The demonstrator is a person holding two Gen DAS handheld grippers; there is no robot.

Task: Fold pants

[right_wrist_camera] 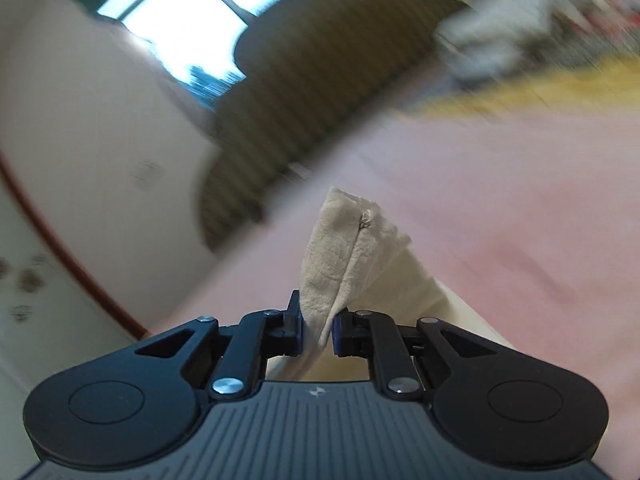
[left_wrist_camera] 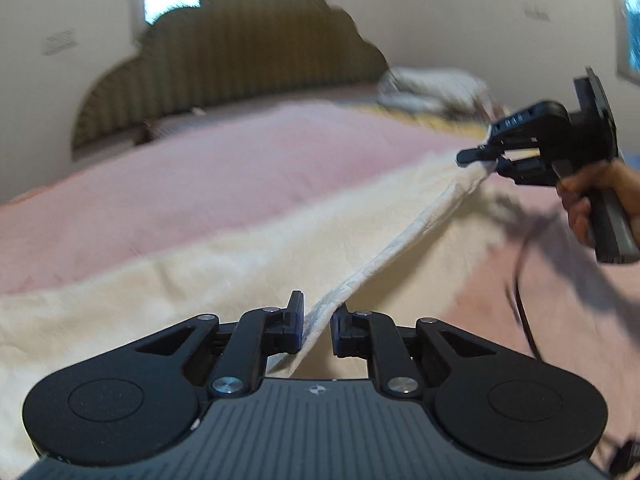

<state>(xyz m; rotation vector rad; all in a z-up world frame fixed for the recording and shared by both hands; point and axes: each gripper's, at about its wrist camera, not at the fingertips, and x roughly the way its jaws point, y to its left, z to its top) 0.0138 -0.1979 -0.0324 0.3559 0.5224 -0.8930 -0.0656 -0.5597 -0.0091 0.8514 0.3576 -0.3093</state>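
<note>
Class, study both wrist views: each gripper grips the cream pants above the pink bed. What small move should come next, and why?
Probably carry the lifted edge across and lower it. The left gripper and right gripper pinch one taut edge of the cream pants, raised off the pink bedcover, with the rest lying flat.

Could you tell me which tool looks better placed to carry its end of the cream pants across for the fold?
Probably the right tool: it is raised above the pink bedspread with the cream pants edge clamped and lifted. The left tool grips the other end low, suiting it as anchor.
</note>
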